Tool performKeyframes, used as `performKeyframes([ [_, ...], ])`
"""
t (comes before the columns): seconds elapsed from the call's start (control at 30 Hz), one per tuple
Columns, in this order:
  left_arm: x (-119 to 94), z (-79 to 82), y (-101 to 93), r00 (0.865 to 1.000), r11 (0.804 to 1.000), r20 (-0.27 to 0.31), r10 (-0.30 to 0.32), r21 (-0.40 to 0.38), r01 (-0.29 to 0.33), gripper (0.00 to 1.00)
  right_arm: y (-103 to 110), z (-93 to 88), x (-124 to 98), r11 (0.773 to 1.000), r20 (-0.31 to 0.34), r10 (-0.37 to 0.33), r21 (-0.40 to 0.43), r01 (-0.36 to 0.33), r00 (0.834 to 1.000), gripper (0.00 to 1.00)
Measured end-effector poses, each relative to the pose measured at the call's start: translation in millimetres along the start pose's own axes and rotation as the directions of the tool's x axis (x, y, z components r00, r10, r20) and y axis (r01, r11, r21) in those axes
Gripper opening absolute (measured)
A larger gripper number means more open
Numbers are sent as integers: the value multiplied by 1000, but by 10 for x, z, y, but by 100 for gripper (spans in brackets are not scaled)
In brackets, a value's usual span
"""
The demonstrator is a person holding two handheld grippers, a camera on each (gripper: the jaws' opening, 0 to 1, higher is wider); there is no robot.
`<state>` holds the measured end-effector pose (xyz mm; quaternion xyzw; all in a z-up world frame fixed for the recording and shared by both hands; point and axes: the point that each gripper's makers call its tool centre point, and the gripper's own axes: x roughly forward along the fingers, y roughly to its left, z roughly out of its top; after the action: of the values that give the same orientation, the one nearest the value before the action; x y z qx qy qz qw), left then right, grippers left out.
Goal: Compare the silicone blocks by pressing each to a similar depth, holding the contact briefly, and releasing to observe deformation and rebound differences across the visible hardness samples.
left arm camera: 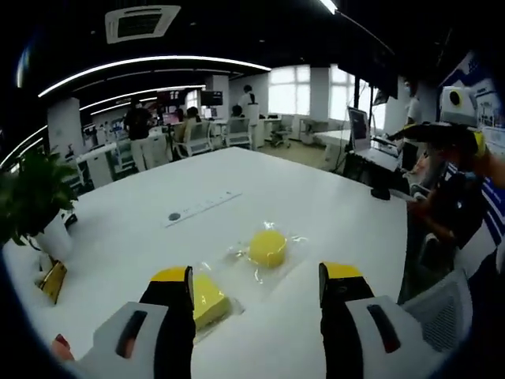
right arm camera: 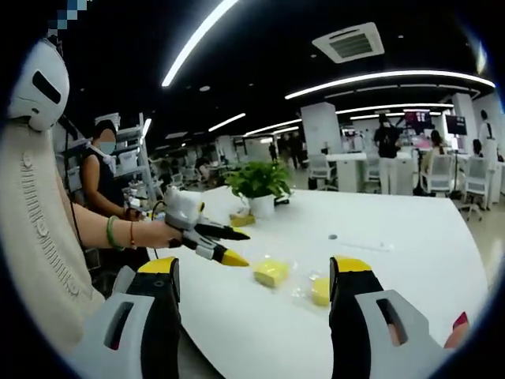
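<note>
Hiding part of square yellow block (left arm camera: 208, 302), left gripper (left arm camera: 256, 276) spread, right gripper (right arm camera: 254, 267) spread.

White table (left arm camera: 260, 181): broad bare surface beyond and to both sides of the samples, open to approach. Obstacles on it: round yellow block (left arm camera: 268, 247) and square yellow block (left arm camera: 208, 300), each in clear wrap, apart from one another near the front edge; potted plant (left arm camera: 35, 201) and small wooden item (left arm camera: 54, 280) at one corner; laptop (left arm camera: 359, 130) at the far side. Left gripper (right arm camera: 215, 243) hangs above the table just beside the square block. Chair back (left arm camera: 442, 312) stands off the table edge.
</note>
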<state>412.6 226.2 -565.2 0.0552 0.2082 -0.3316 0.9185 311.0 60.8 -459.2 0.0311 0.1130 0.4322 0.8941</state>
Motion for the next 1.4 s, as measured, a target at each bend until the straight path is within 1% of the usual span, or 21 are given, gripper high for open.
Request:
performKeyframes([
  [0.1, -197, 82, -38, 999, 1000, 43, 5, -21, -4, 68, 82, 7, 26, 1000, 0, 13, -6, -13, 1000, 73],
  [0.23, -428, 169, -73, 997, 999, 80, 17, -31, -14, 70, 154, 20, 46, 1000, 12, 26, -5, -26, 1000, 72],
  [0.37, -684, 268, -76, 989, 998, 146, 30, -57, -21, 70, 219, 5, 64, 1000, 29, 28, -9, -27, 999, 74],
  [0.4, -732, 282, -87, 987, 998, 159, 26, -62, -16, 70, 230, -4, 65, 1000, 31, 24, -8, -24, 999, 74],
  [0.43, -802, 298, -110, 984, 996, 176, 18, -88, -3, 69, 235, -6, 63, 1000, 36, 19, -7, -19, 999, 76],
  [0.47, -856, 311, -125, 982, 995, 189, 16, -97, 3, 68, 243, -7, 58, 1000, 45, 11, -5, -11, 999, 77],
  [0.5, -907, 327, -146, 978, 996, 209, 8, -88, 11, 68, 249, -11, 53, 1000, 48, 7, -5, -7, 999, 78],
  [0.6, -1062, 281, -200, 977, 996, 211, 8, -91, 12, 70, 257, -30, 34, 1000, 60, -9, 1, 9, 998, 81],
  [0.67, -1159, 257, -241, 975, 994, 222, 3, -106, 21, 72, 251, -59, 21, 1000, 66, -25, 7, 24, 998, 82],
  [0.83, -1387, 187, -302, 974, 995, 228, -1, -101, 24, 70, 260, -158, -24, 998, 65, -45, 34, 43, 997, 81],
  [0.9, -1465, 178, -319, 971, 993, 239, -9, -112, 36, 71, 267, -212, -43, 998, 55, -55, 45, 53, 997, 80],
  [1.0, -1533, 181, -316, 967, 991, 256, -7, -125, 40, 71, 294, -284, -70, 997, 35, -57, 55, 55, 998, 78],
  [1.07, -1566, 189, -322, 963, 989, 269, -17, -139, 56, 72, 318, -309, -93, 997, 29, -60, 57, 59, 998, 77],
  [1.17, -1601, 195, -332, 960, 987, 280, -30, -144, 72, 72, 318, -333, -116, 996, 26, -75, 60, 73, 997, 80],
  [1.27, -1652, 243, -343, 950, 984, 312, -33, -156, 86, 71, 281, -383, -139, 993, 2, -105, 60, 105, 994, 85],
  [1.37, -1660, 232, -374, 947, 981, 316, -49, -164, 106, 73, 284, -411, -149, 992, -13, -106, 68, 107, 994, 85],
  [1.4, -1652, 213, -387, 949, 980, 309, -55, -168, 111, 75, 282, -410, -149, 992, -12, -107, 70, 107, 994, 85],
])
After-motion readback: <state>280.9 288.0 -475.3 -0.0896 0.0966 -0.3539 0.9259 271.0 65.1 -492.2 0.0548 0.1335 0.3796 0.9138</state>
